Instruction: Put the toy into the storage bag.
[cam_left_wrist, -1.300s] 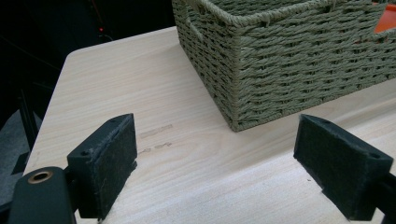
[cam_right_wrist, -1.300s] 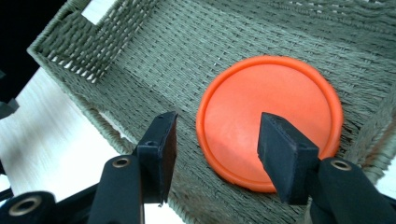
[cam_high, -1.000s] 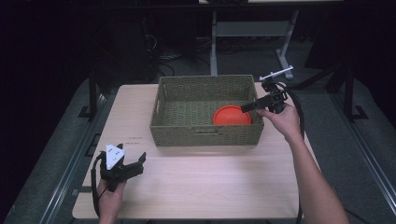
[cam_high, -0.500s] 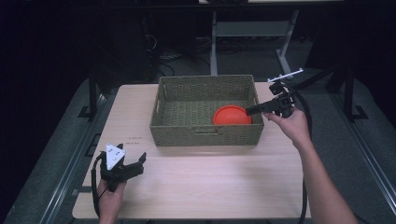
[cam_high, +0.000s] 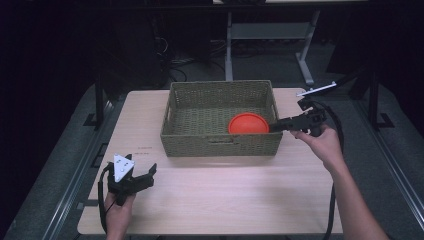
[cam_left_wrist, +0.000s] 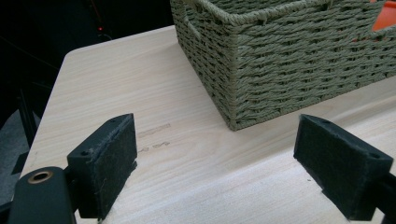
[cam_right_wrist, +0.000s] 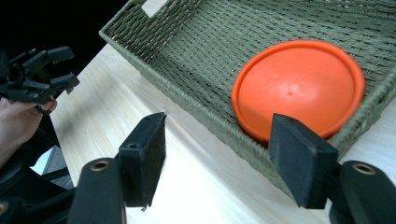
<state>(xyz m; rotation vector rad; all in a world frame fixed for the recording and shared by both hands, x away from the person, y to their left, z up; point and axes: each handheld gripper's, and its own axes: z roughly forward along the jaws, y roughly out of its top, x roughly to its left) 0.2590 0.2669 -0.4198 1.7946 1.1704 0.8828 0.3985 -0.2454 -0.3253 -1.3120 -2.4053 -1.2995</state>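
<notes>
Disc (cam_high: 248, 123) lies in the basket's (cam_high: 218, 146) right end.
Right gripper (cam_high: 274, 125), jaws just opening with nothing between them, sits at the basket's right wall; left gripper (cam_high: 145, 173) rests released, apart.

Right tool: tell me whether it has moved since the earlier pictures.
Yes. The right tool has drawn back from over the green woven basket to outside its right wall, jaws opening, empty.

high: above, looking forward-down | tool cams: close, low | shared: basket (cam_high: 220, 142) (cam_left_wrist: 289, 70) (cam_right_wrist: 196, 42)
</notes>
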